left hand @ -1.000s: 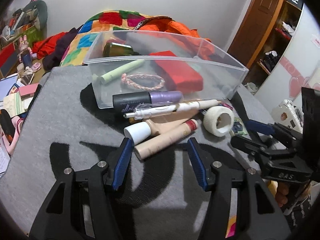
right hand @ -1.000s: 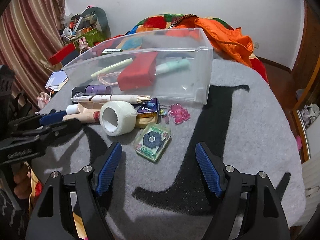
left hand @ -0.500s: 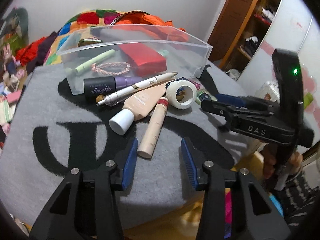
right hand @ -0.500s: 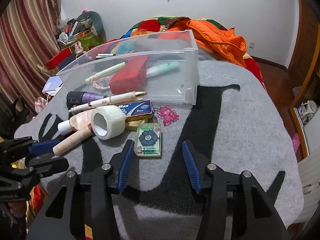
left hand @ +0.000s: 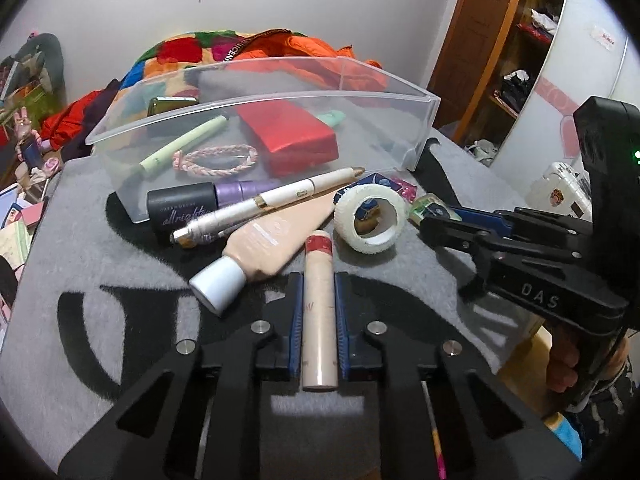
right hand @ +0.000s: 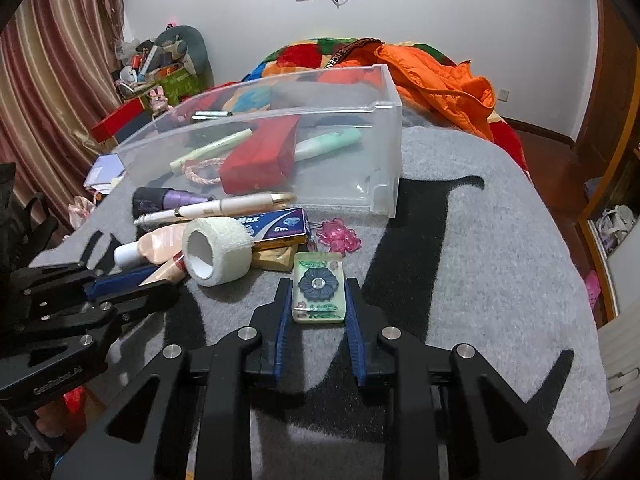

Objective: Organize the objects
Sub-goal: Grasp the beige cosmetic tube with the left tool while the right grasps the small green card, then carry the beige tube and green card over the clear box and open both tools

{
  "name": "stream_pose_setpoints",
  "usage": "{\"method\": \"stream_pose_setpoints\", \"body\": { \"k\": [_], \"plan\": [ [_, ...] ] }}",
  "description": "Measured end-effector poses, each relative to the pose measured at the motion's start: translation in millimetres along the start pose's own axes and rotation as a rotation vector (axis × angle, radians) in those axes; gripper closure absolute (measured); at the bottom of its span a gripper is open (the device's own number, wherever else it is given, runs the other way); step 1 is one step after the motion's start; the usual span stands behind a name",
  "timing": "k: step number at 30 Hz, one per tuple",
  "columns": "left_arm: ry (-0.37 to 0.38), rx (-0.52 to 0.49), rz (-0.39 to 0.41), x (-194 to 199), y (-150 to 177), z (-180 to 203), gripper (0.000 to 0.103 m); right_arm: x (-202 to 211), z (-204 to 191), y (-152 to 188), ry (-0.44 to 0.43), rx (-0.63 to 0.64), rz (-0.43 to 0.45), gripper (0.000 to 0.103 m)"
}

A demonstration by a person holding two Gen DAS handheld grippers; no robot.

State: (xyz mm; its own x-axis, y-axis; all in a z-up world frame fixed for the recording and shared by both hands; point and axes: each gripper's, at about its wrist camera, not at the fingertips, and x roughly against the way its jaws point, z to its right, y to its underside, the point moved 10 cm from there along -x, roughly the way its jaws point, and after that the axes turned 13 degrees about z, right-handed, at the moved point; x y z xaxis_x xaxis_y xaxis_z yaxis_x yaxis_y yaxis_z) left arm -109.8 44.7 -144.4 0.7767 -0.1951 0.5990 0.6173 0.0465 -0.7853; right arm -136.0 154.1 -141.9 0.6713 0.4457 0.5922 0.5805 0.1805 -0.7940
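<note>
A slim beige tube with a red band (left hand: 318, 312) lies on the grey blanket between my left gripper's (left hand: 318, 280) blue pads. The jaws are closing and the pads touch both sides of it. In the right wrist view a small green case with a dark flower (right hand: 318, 292) sits between my right gripper's (right hand: 317, 284) pads, which are also closing and press on its edges. Behind both stands a clear plastic bin (left hand: 416, 128) holding a red box (left hand: 292, 136), a green pen and a braided bracelet.
Loose on the blanket lie a white tape roll (left hand: 370, 218), a foundation tube (left hand: 264, 246), a white pen (left hand: 280, 196), a black-and-purple tube (left hand: 180, 210), a blue box (right hand: 280, 224) and a pink clip (right hand: 338, 236). The grey blanket (right hand: 480, 280) is bare at right.
Both grippers' jaws have narrowed from wide apart. The left slid forward around the beige tube and its pads now touch it. The right closed in on the green case.
</note>
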Motion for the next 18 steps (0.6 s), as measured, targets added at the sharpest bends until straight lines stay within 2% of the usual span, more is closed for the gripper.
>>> {"method": "stream_pose_setpoints", "body": {
  "k": [8,18],
  "plan": [
    [-0.02,0.003,0.04,17,-9,-2,0.089,14,-1,-9,-0.02,-0.027,0.033,0.081],
    [-0.034,0.046,0.147,33,-56,-12,0.089,36,-8,-52,-0.035,-0.02,0.137,0.081]
  ]
}}
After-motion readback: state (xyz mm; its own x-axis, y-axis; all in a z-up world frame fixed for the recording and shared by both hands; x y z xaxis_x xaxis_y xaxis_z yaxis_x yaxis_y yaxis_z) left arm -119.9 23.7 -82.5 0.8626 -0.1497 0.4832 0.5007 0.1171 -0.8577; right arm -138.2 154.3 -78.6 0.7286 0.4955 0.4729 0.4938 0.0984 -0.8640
